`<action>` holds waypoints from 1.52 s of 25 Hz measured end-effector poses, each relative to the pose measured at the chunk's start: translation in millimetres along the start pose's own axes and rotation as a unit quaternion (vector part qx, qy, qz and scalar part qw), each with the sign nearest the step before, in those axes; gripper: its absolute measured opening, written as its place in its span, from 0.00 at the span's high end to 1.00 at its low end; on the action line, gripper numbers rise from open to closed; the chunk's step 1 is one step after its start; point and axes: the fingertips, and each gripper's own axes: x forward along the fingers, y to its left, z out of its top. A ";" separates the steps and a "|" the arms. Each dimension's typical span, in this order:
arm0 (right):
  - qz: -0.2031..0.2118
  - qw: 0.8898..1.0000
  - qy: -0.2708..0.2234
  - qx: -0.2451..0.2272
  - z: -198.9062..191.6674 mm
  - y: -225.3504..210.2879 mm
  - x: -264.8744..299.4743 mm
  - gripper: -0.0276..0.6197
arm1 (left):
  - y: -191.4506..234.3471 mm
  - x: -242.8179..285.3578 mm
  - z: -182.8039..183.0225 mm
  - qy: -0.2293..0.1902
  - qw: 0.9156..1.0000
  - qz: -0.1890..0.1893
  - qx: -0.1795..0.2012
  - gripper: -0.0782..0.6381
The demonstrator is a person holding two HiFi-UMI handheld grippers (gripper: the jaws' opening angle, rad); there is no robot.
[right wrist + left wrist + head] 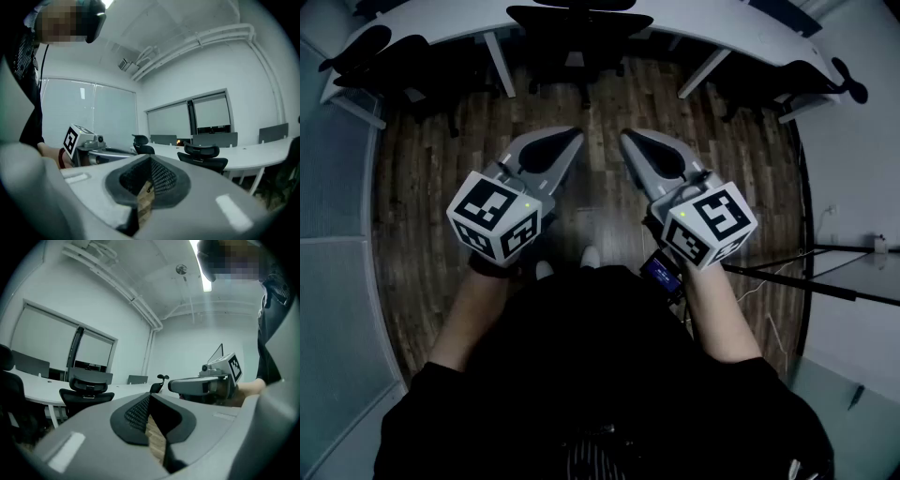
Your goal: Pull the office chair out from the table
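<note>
Dark wood-plank floor [431, 187], white walls [187, 350], roller-blinded windows [44, 333], ceiling strip light [205, 280], exposed white pipes [211, 40] overhead

A dark wood-plank floor [422, 187] with a faint sheen lies under a smooth white curved table [741, 33] and a matt black office chair [579, 23]. Matt grey plastic shells the left gripper [573, 138] and right gripper [627, 138]. Their black pads [136, 411] look rough and dimpled. The person's black cloth garment [609, 375] is matt.
</note>
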 end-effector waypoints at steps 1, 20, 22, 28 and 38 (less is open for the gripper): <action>0.001 1.000 0.001 -0.001 -1.0 -2.1 -0.1 0.96 | -0.7 2.4 0.1 -0.001 1.000 0.000 0.000 0.89; 0.071 0.997 0.006 0.040 -15.9 -59.8 -10.6 0.96 | -4.3 54.0 -2.1 0.010 1.000 0.030 -0.005 0.89; 0.079 0.996 0.013 0.041 -21.8 -61.3 -11.9 0.96 | -4.8 59.2 -2.7 0.009 0.999 0.034 -0.009 0.89; 0.089 0.994 0.014 0.059 -47.3 -74.8 -15.5 0.96 | -14.7 73.7 -25.7 0.041 0.999 0.024 0.002 0.89; 0.079 0.996 0.016 0.046 -49.2 -95.6 -15.6 0.95 | -5.3 96.4 -4.6 0.037 0.999 0.030 0.022 0.89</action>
